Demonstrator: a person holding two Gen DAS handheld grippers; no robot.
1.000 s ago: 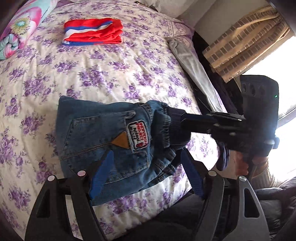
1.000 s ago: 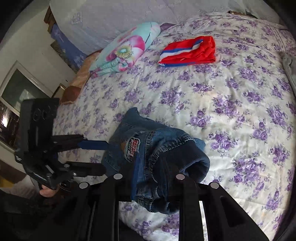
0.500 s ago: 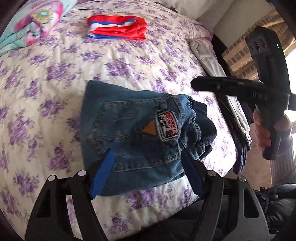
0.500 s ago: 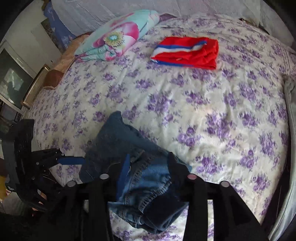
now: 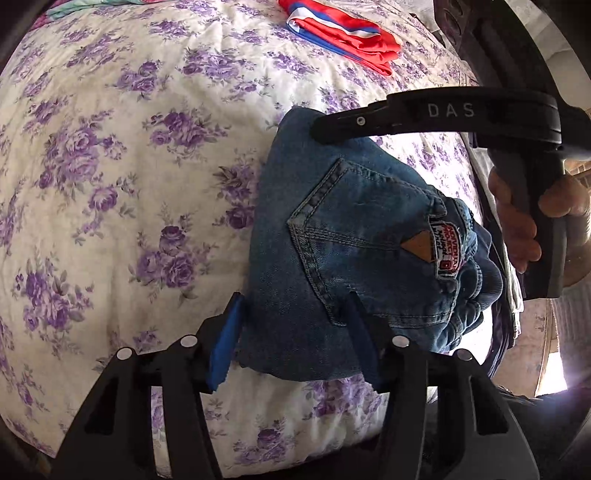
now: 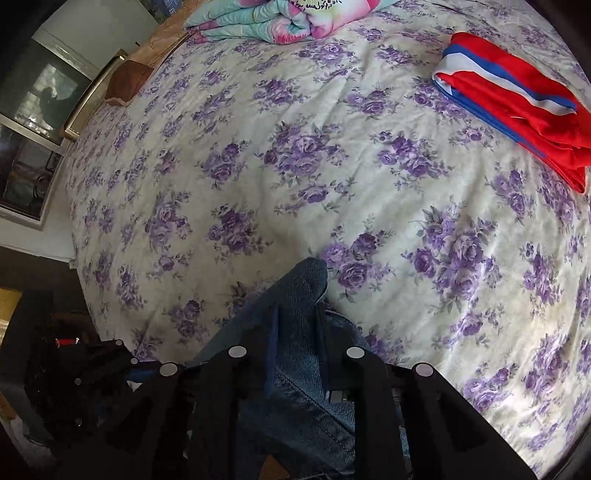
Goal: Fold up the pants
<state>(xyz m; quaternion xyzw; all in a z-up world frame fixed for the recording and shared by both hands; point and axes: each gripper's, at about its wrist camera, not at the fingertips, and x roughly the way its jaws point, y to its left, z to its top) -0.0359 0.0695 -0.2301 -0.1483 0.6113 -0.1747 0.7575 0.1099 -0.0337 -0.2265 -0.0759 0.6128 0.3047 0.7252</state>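
The folded blue denim pants [image 5: 354, 258] lie on the flowered bedspread [image 5: 129, 166] near the bed's front edge, back pocket and patch up. My left gripper [image 5: 295, 332] is open, its blue-padded fingers astride the near edge of the pants. My right gripper [image 5: 317, 129] reaches in from the right over the far corner of the pants. In the right wrist view the pants [image 6: 295, 332] lie under and between the fingers of the right gripper [image 6: 295, 314], which stand apart.
A folded red, white and blue garment [image 5: 343, 33] lies farther back on the bed; it also shows in the right wrist view [image 6: 517, 110]. A rolled floral quilt [image 6: 280, 18] sits at the head. A grey garment [image 5: 513, 295] hangs off the right edge.
The right gripper let go of the waistband end and moved over to the far corner of the pants. The left gripper swung left along the near edge. The pants now lie flat.
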